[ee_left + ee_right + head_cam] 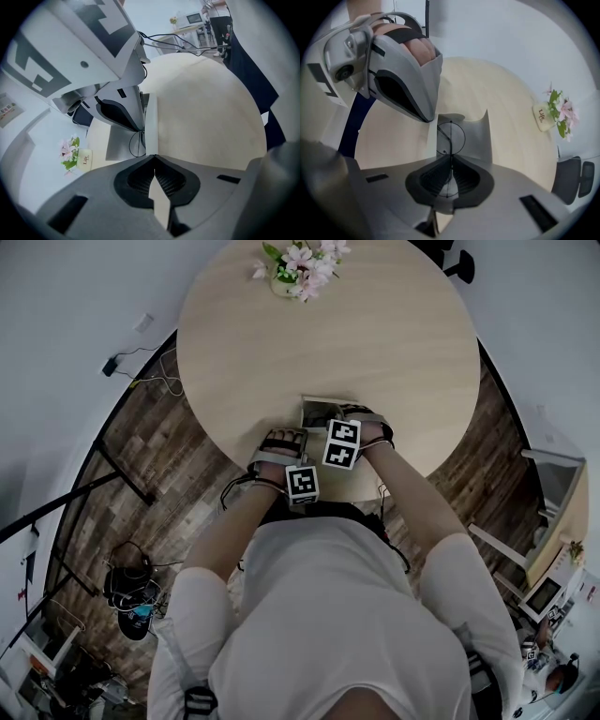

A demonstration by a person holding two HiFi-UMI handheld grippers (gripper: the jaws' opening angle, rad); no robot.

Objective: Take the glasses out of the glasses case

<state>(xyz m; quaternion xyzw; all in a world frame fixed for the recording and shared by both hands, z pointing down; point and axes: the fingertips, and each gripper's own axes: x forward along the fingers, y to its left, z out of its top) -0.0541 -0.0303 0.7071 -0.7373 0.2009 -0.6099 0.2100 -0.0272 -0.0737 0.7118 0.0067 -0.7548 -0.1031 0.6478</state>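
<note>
The grey glasses case (317, 410) lies open near the front edge of the round table (375, 334). In the left gripper view my left gripper (153, 157) is shut on the thin pale edge of the case's flap (151, 124). The case's grey inside (123, 145) and a dark wire of the glasses (136, 146) lie just left of that edge. In the right gripper view my right gripper (451, 157) points steeply down into the case (477, 136). It is shut on the thin black rim of the glasses (451, 137), whose round lens stands above the jaws. Both grippers (281, 444) (364, 427) sit side by side at the case.
A small pot of pink flowers (298, 268) stands at the table's far edge, well away from the case. Around the table are a wood floor with cables (141, 587) at the left and a dark chair (573, 178). The person's body is close to the table's near edge.
</note>
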